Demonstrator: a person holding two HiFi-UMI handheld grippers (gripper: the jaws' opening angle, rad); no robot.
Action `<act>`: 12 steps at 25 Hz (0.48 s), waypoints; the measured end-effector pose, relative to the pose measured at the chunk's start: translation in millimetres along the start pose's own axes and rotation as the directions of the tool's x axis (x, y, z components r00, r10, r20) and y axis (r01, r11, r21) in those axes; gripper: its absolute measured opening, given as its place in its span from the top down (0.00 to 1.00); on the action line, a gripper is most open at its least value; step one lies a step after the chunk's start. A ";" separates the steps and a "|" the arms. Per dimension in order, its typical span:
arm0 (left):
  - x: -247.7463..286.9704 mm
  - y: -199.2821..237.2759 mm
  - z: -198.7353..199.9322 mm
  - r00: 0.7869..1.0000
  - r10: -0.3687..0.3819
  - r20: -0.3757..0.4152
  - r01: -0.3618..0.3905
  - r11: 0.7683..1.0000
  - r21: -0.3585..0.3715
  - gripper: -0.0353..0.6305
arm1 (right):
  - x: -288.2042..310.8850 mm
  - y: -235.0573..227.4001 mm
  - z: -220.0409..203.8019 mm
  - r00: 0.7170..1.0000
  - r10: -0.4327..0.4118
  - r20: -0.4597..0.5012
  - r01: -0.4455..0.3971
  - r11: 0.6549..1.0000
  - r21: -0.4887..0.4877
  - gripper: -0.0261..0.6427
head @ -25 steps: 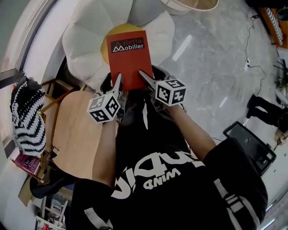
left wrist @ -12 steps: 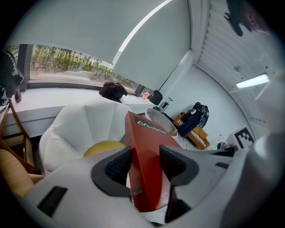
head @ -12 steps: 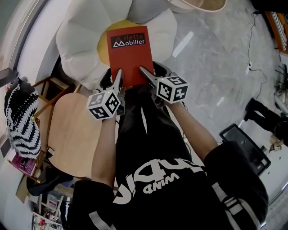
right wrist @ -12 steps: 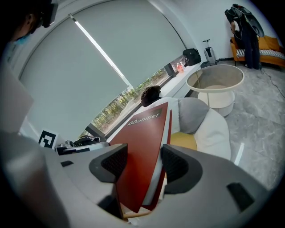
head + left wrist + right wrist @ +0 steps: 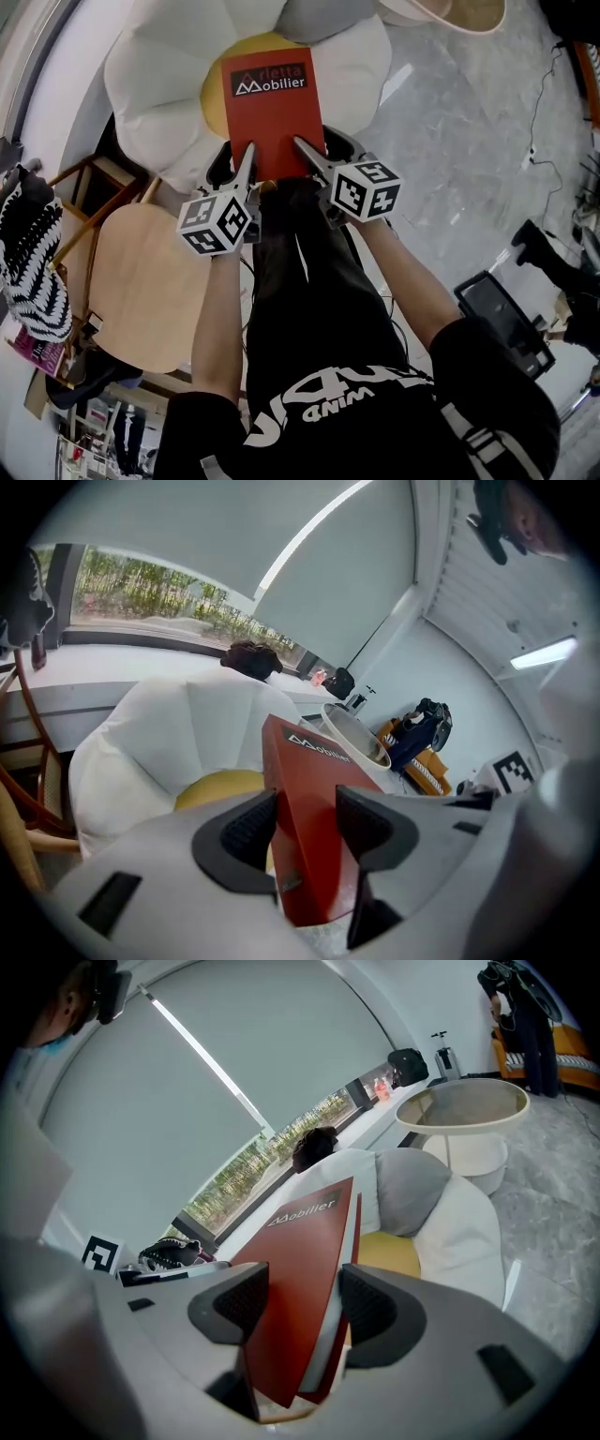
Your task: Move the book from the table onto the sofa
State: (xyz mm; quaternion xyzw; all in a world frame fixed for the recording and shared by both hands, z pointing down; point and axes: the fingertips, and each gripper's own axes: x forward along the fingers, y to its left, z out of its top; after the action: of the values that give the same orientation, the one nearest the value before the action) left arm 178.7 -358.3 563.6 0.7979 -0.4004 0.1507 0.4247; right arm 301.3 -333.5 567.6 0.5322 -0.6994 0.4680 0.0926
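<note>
A red book (image 5: 272, 108) with a black title band is held between both grippers over the white flower-shaped sofa (image 5: 155, 80) and its yellow centre (image 5: 214, 86). My left gripper (image 5: 246, 169) is shut on the book's near left corner. My right gripper (image 5: 307, 157) is shut on its near right corner. In the left gripper view the book (image 5: 309, 775) stands edge-on between that gripper's (image 5: 305, 829) pads. In the right gripper view the book (image 5: 305, 1241) fills the gap of the right gripper (image 5: 295, 1309), its pages slightly fanned.
A grey cushion (image 5: 323, 14) lies on the sofa's far side, and a white round side table (image 5: 450, 9) stands beyond it. A round wooden table (image 5: 141, 272) is at my left, next to a zebra-patterned object (image 5: 33, 253). A black case (image 5: 502, 319) lies on the marble floor.
Both grippers have come down with the book toward the sofa's yellow centre. Their hold on the book looks the same.
</note>
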 end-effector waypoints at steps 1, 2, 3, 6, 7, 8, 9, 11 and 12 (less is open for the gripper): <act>6.8 3.9 -3.3 1.000 0.003 0.001 -0.003 1.000 -0.003 0.63 | 5.8 -5.9 -2.0 1.000 0.002 -0.002 -0.002 1.000 0.001 0.60; 13.9 8.1 -6.5 1.000 0.006 0.002 -0.006 1.000 -0.005 0.63 | 12.0 -12.0 -4.0 1.000 0.003 -0.003 -0.003 1.000 0.001 0.60; 21.5 12.6 -9.3 1.000 0.007 0.004 -0.007 1.000 -0.006 0.63 | 18.6 -18.2 -5.6 1.000 0.004 -0.003 -0.004 1.000 0.002 0.60; 43.0 27.1 -18.2 1.000 0.010 0.008 -0.010 1.000 -0.010 0.63 | 40.0 -35.9 -11.4 1.000 0.006 -0.003 -0.006 1.000 0.002 0.60; 48.9 32.5 -22.2 1.000 0.012 0.007 -0.012 1.000 -0.012 0.63 | 47.1 -41.0 -14.9 1.000 0.007 -0.006 -0.007 1.000 0.002 0.60; 54.8 38.3 -26.2 1.000 0.013 0.005 -0.013 1.000 -0.014 0.63 | 54.3 -45.9 -18.3 1.000 0.009 -0.010 -0.009 1.000 0.002 0.60; 61.3 44.3 -29.8 1.000 0.015 0.004 -0.015 1.000 -0.015 0.63 | 61.7 -50.8 -21.4 1.000 0.011 -0.013 -0.011 1.000 -0.001 0.60; 74.8 55.9 -37.2 1.000 0.016 0.003 -0.016 1.000 -0.017 0.63 | 76.6 -61.3 -27.3 1.000 0.012 -0.016 -0.013 1.000 -0.005 0.60; 81.0 61.7 -41.5 1.000 0.017 0.002 -0.017 1.000 -0.019 0.63 | 83.7 -66.5 -30.9 1.000 0.012 -0.018 -0.012 1.000 -0.006 0.60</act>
State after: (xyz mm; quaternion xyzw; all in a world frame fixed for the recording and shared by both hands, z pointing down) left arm 186.8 -386.2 669.7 0.7905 -0.4090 0.1496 0.4306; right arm 310.3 -364.9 673.9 0.5233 -0.7033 0.4712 0.0977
